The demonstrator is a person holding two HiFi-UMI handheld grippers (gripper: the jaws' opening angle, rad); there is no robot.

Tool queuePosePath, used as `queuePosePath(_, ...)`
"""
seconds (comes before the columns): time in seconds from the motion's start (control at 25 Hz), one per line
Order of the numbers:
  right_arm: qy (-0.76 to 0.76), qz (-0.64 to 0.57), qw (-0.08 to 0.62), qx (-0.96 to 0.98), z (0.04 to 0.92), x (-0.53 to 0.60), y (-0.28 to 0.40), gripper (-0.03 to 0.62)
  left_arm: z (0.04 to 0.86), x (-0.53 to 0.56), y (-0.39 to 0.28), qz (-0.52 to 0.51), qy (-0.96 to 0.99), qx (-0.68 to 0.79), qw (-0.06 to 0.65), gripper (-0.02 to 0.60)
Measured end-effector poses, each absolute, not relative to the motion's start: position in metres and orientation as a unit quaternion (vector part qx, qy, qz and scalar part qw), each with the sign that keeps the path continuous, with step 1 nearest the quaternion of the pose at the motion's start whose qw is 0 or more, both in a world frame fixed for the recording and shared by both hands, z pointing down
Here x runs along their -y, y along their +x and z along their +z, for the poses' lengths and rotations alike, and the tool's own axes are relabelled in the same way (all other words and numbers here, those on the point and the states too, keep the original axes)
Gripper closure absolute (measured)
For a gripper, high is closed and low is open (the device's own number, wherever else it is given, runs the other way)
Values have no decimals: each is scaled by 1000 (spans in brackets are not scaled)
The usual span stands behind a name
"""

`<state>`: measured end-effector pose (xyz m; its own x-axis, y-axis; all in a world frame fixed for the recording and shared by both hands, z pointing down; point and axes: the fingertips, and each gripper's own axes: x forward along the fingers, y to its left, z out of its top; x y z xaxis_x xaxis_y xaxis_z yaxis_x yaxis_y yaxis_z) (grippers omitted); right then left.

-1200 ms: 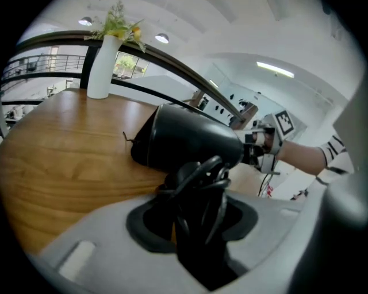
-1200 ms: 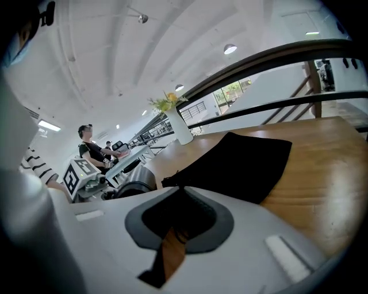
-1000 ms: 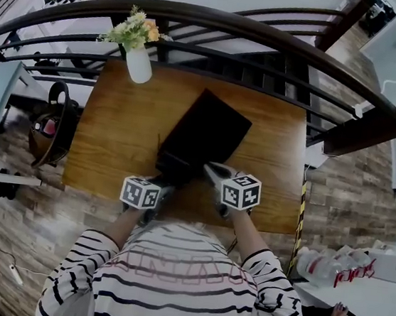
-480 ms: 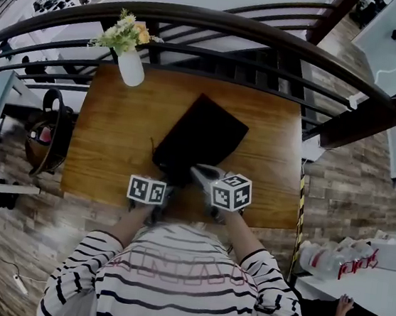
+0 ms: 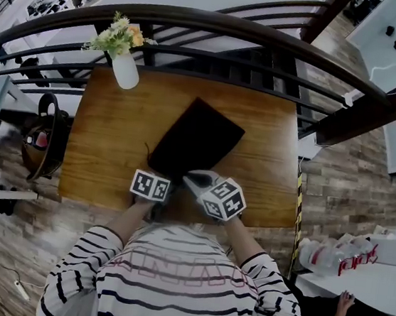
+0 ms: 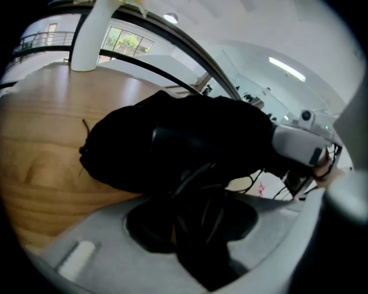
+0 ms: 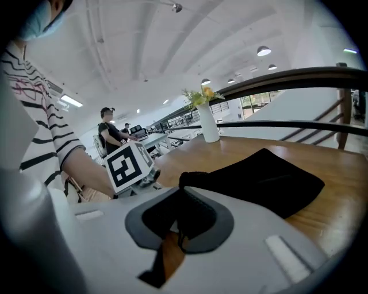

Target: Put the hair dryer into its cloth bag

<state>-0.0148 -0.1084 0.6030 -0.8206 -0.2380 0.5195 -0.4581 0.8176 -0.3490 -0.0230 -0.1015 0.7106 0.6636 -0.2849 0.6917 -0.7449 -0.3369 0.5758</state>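
Observation:
The black cloth bag (image 5: 199, 136) lies slantwise on the wooden table (image 5: 104, 135), its mouth end toward me. My left gripper (image 5: 161, 178) is shut on bunched black cloth at the bag's mouth (image 6: 201, 189). The bag (image 6: 172, 138) bulges beyond it. My right gripper (image 5: 190, 179) sits just right of the left one, shut on a thin black drawstring (image 7: 181, 240) at the mouth's edge (image 7: 192, 177). The rest of the bag (image 7: 270, 178) lies flat on the wood. No hair dryer shows outside the bag.
A white vase of flowers (image 5: 124, 68) stands at the table's far left corner. A dark curved railing (image 5: 221, 24) runs behind the table. A chair with a bag (image 5: 47, 135) stands to the left. Bottles lie on a white surface (image 5: 339, 260) at right. People (image 7: 109, 135) stand far off.
The right gripper has moved left, closer to the left gripper, and rolled. The bag's near end has drawn tighter between the two grippers.

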Motion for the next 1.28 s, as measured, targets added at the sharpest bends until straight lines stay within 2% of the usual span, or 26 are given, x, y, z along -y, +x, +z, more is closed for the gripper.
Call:
queuePosePath(0.48, 166, 190, 259, 932, 609, 89, -13, 579, 700, 141, -8, 225, 798, 309, 466, 419)
queuePosePath(1.28, 171, 191, 237, 937, 607, 120, -11, 582, 688, 213, 11, 187, 841, 283, 422, 416)
